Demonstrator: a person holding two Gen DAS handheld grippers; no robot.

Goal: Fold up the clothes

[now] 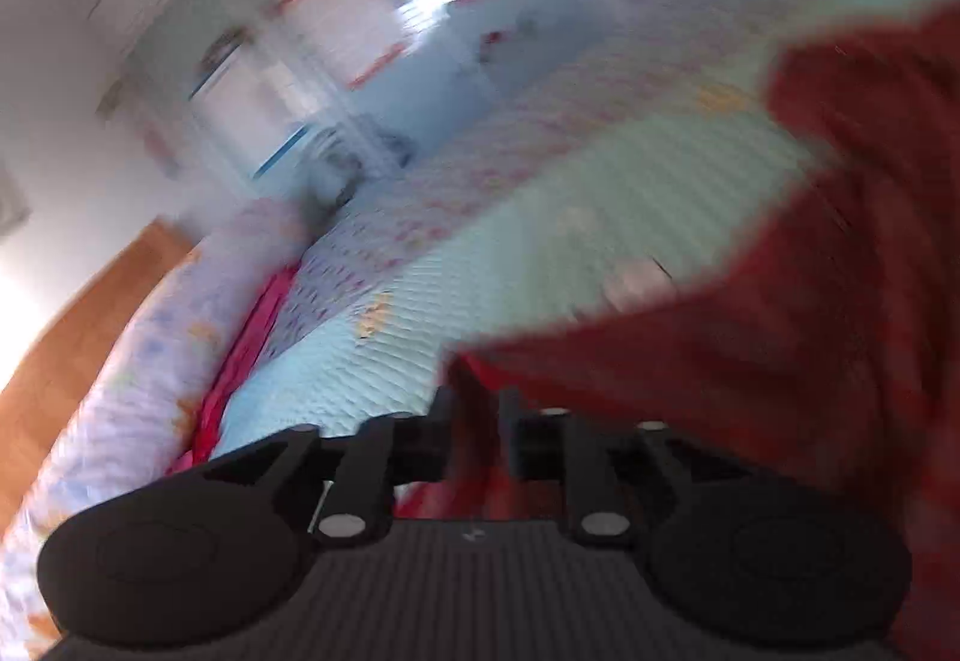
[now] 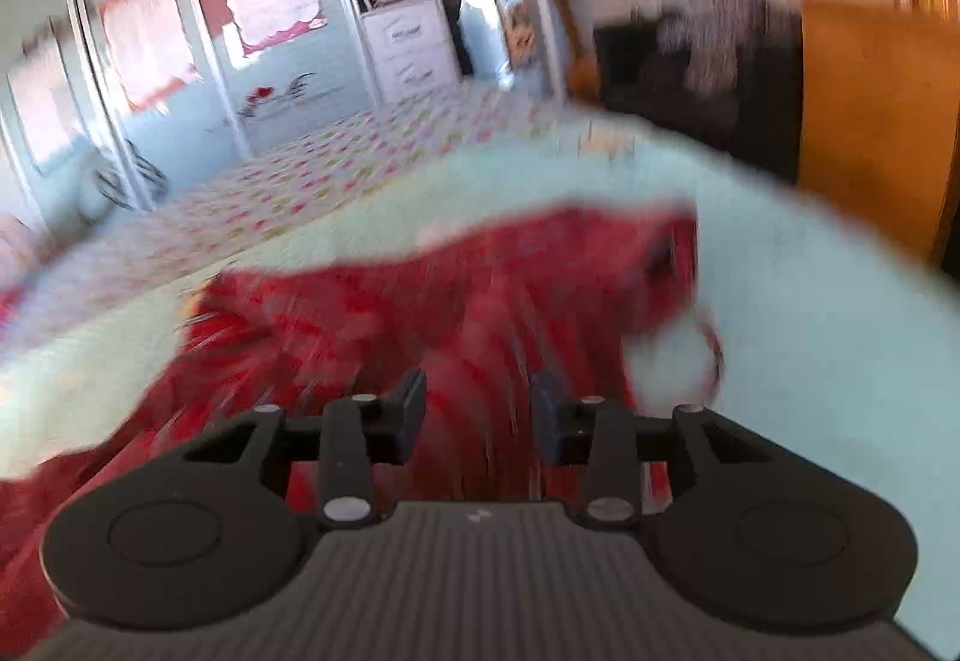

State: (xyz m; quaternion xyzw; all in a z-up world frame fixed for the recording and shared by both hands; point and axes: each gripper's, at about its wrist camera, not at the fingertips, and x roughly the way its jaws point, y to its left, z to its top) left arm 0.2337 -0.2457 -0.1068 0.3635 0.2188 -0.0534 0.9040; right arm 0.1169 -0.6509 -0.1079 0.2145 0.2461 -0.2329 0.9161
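Left wrist view: left gripper (image 1: 477,415) pinches the red garment (image 1: 810,301) above the bed quilt (image 1: 600,193); right gripper (image 2: 477,412) stands apart over it. Blurry swing, so the cloth could slip.

Soft red cloth garment (image 2: 480,289), matt, with blurred folds. Pale mint quilted cloth bedspread (image 1: 600,193), ribbed by rows of stitching, matt. Left gripper (image 1: 477,421) and right gripper (image 2: 477,415): black matt plastic, bodies finely ridged, with pale round pin heads. Orange-brown wooden panel (image 2: 870,120), smooth. Glossy pale wardrobe doors (image 2: 180,60).
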